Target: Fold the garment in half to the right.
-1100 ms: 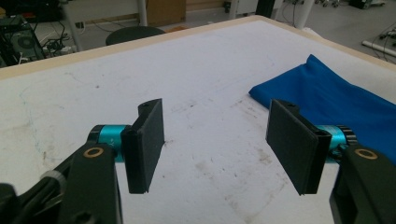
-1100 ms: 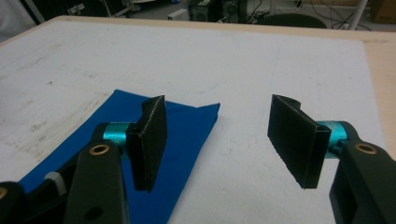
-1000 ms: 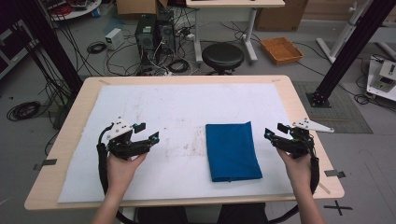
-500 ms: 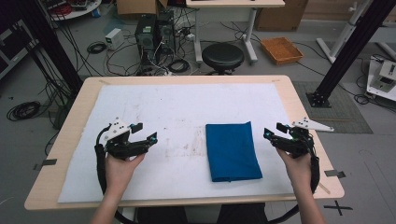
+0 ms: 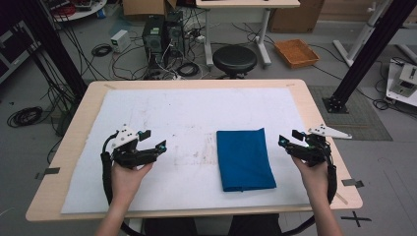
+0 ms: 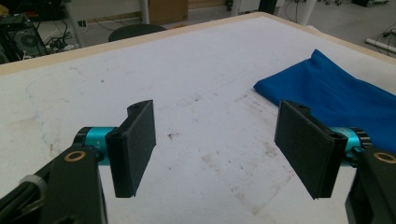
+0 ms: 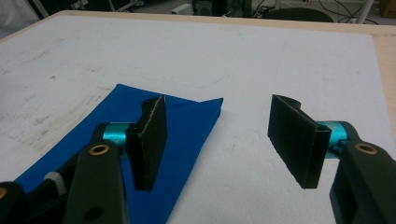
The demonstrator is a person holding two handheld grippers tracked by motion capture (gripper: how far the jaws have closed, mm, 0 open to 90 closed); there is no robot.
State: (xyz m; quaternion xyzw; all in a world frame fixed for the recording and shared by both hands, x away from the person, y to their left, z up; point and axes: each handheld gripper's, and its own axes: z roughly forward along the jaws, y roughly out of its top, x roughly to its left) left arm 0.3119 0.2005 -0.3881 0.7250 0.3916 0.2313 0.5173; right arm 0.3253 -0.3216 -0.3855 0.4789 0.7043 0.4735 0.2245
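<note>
Holding both tongs off the table, I have nothing pinched in either. My left gripper (image 5: 153,142) hangs over the bare white mat with its two black jaws spread wide; in the left gripper view the left gripper (image 6: 219,149) frames only stained mat between its flat pads, and the folded blue rectangular cloth (image 6: 345,95) lies off past the jaw on that view's right, apart from it. My right gripper (image 5: 290,140) is spread just as wide. In the right gripper view the right gripper (image 7: 217,140) has one jaw hanging in front of the cloth's (image 7: 140,130) edge and the other over plain mat; I think the jaws float above the fabric and are not touching it, though the angle makes that hard to judge.

From the high view, the cloth (image 5: 244,158) lies flat on the white padded mat (image 5: 196,108), right of centre, between my two hands and nearer the right one. Its long sides run away from me, and its near edge looks slightly wider than the far one. The mat covers most of the pale wooden table (image 5: 319,118). Beyond the table's far edge stand a round black stool (image 5: 234,59) and an orange tray (image 5: 296,52) on the floor.
</note>
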